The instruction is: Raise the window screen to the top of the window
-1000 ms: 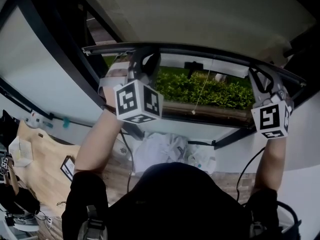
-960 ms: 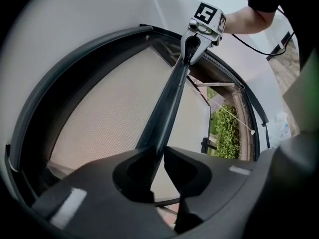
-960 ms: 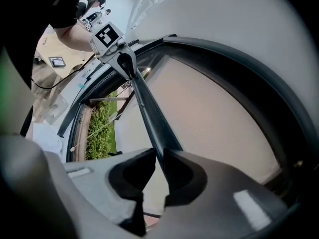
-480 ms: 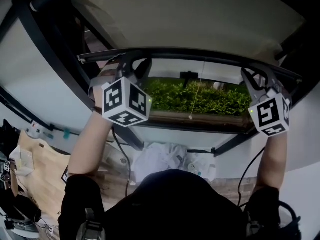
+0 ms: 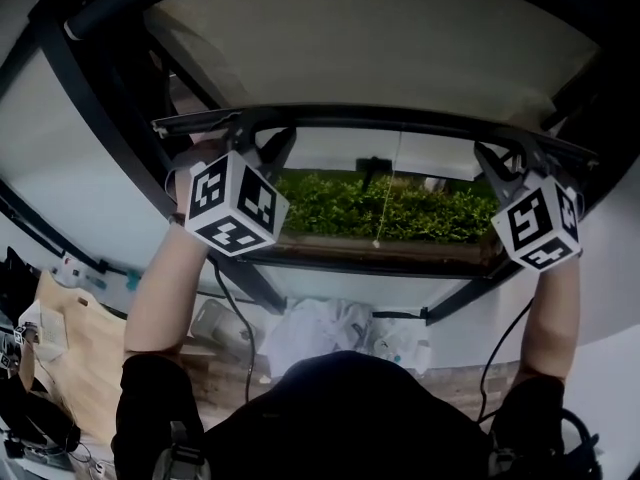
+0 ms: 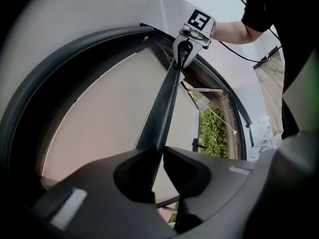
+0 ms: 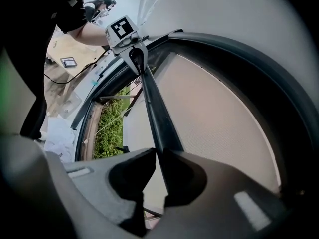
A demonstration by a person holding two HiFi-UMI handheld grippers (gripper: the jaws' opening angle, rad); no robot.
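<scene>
No legible text, brand, number or sign appears in any view. The left cube (image 5: 232,206) on your left claw (image 6: 158,154) and the right cube (image 5: 537,223) on your right claw (image 7: 158,156) bear only black-and-white square marker patterns, not characters.

Open band under the bar (image 5: 400,118), boxed in on every side

In the head view the mesh screen (image 5: 370,38) fills the window from 10 to 2 o'clock, down to the bar. Below the bar a clear band shows the hedge (image 5: 420,208); whether glass fills it cannot be told. A thin cord (image 5: 387,193) hangs through it near 12 o'clock, beside a small black handle (image 5: 373,168). The dark frame (image 5: 105,118) blocks 9 to 10 o'clock, and the sill (image 5: 350,266) closes the band below.
</scene>
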